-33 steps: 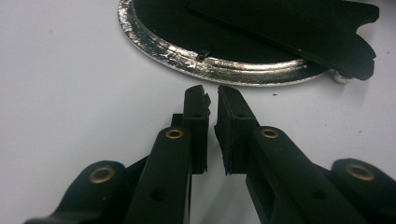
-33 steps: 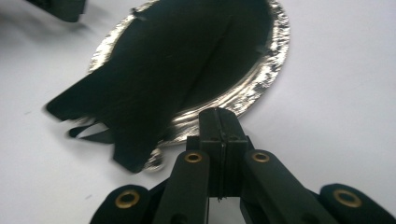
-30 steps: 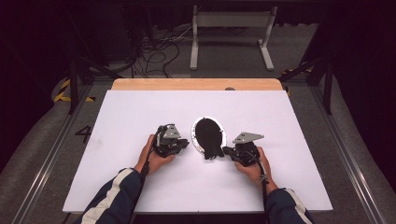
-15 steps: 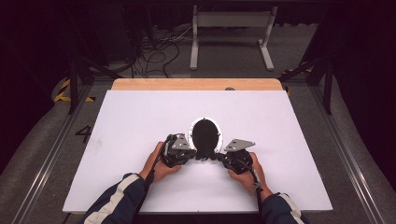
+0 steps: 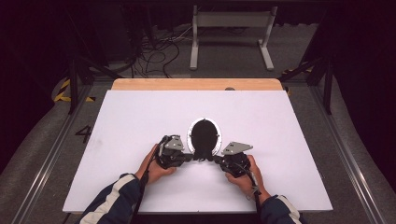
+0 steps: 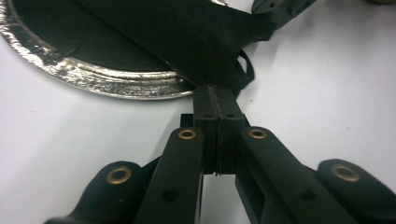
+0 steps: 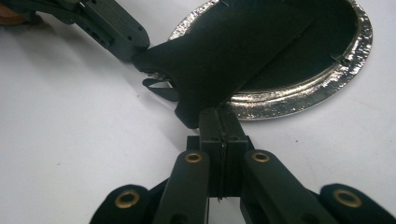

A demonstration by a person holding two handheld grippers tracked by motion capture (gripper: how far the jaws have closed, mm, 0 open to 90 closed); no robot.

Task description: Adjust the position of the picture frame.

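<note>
Surface: white tabletop (image 5: 140, 121) with a wooden strip along its far edge, dark floor and cables beyond
Left gripper: left gripper (image 5: 188, 157) lies low on the table near the front middle, jaws pointing inward to the right; they have just been closing and now sit pressed together, pinching the near left corner of the black cloth (image 6: 187, 37)
Black cloth: dark fabric draped over the silver oval tray (image 5: 190, 133), its lower edge pulled out toward both grippers; a small loop hangs from that edge
Silver oval tray: flat on the table at the centre, just beyond the two grippers, its shiny rim showing around the fabric
Right gripper: right gripper (image 5: 215, 159) points inward to the left, jaws clenched on the cloth's near right corner
</note>
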